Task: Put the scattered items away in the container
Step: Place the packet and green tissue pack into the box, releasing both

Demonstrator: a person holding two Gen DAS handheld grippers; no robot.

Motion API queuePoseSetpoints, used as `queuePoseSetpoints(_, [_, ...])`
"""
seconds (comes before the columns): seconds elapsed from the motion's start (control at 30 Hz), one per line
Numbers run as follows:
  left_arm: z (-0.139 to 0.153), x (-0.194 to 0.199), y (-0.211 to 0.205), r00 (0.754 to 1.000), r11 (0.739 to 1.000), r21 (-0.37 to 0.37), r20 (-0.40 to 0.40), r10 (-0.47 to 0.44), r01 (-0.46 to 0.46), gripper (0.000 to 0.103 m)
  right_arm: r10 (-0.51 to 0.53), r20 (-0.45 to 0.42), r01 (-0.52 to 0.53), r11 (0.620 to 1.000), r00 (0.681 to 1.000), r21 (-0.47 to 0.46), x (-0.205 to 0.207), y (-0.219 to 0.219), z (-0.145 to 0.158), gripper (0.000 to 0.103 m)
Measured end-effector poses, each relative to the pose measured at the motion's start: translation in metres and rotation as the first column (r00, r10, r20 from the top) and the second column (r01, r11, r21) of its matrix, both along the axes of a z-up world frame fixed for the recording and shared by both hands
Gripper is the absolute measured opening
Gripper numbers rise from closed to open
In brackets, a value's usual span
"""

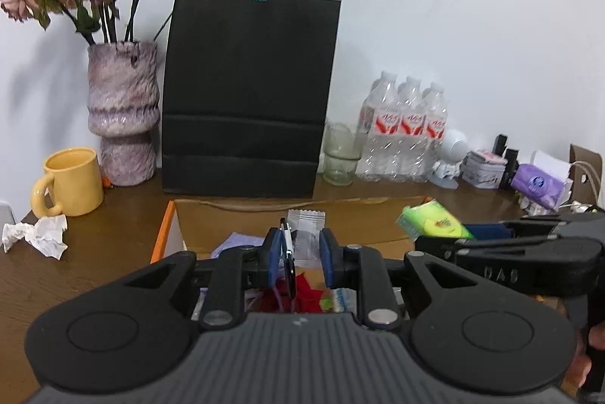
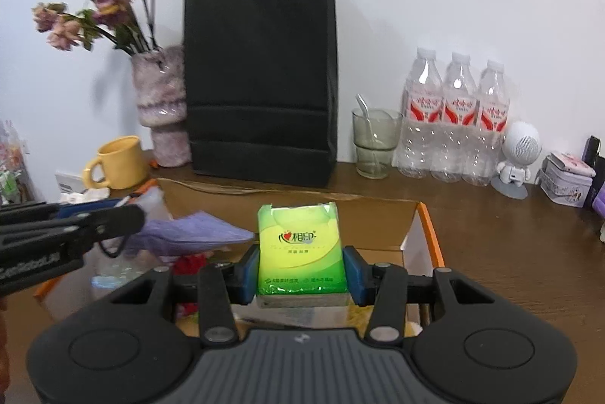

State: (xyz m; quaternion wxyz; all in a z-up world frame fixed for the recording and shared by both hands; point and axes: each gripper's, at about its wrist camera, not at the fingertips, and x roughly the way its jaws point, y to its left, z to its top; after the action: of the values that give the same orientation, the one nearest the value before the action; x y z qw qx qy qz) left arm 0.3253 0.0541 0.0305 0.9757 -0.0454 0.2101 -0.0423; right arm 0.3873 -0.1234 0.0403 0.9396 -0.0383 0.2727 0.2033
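Glossy plastic tissue pack (image 2: 301, 249), matt cardboard box (image 2: 423, 233), wooden table (image 2: 510, 233).

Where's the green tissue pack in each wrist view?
Left wrist: green tissue pack at right, in the right tool, over the cardboard box.
Right wrist: centre, clamped between the blue pads.
Shared landmark: black paper bag against the wall.

My left camera sits low on its gripper and looks forward, tipped down a little, close over the box (image 1: 166, 233). My right camera looks the same way from just beside it. Both see the black bag (image 1: 249, 94) (image 2: 261, 82), vase (image 1: 123, 112) (image 2: 162, 105), yellow mug (image 1: 72, 181) (image 2: 121, 162) and bottles (image 1: 404, 131) (image 2: 453, 124) near the wall.
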Motion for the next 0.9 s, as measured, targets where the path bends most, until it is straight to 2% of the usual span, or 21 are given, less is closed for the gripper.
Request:
queuePoseSetpoints(0.23, [-0.008,0.015,0.006,0.999,1.000,-0.011,-0.036,0.003,-0.004,0.024,-0.011,-0.009,0.011,1.000,1.000,-0.014,0.018,0.004,-0.005,0.046])
queuePoseSetpoints(0.3, [-0.010,0.018,0.006,0.998,1.000,-0.015,-0.058,0.011,-0.012,0.044,-0.019,-0.036,0.019,1.000,0.999,-0.004,0.023,0.003,-0.007,0.064])
queuePoseSetpoints(0.33, [-0.011,0.019,0.007,0.998,0.999,-0.025,-0.067,0.019,-0.021,0.076,-0.022,-0.051,0.023,1.000,0.998,0.006,0.025,0.002,-0.008,0.086])
queuePoseSetpoints(0.37, [-0.010,0.018,0.008,0.997,0.999,-0.033,-0.067,0.034,-0.036,0.100,-0.020,-0.065,0.022,1.000,0.998,0.017,0.026,0.001,-0.008,0.096])
queuePoseSetpoints(0.4, [-0.010,0.017,0.008,0.997,0.998,-0.035,-0.064,0.050,-0.052,0.103,-0.014,-0.074,0.016,1.000,0.997,0.018,0.026,0.000,-0.008,0.096])
queuePoseSetpoints(0.63, [-0.007,0.014,0.005,0.996,0.998,-0.027,-0.079,0.047,-0.049,0.103,-0.023,-0.106,0.026,0.999,0.994,0.021,0.025,-0.004,-0.006,0.097])
queuePoseSetpoints(0.9, [-0.008,0.016,0.006,0.994,0.998,-0.025,-0.096,0.061,-0.064,0.103,-0.021,-0.098,0.021,1.000,0.995,0.008,0.022,-0.003,-0.004,0.097])
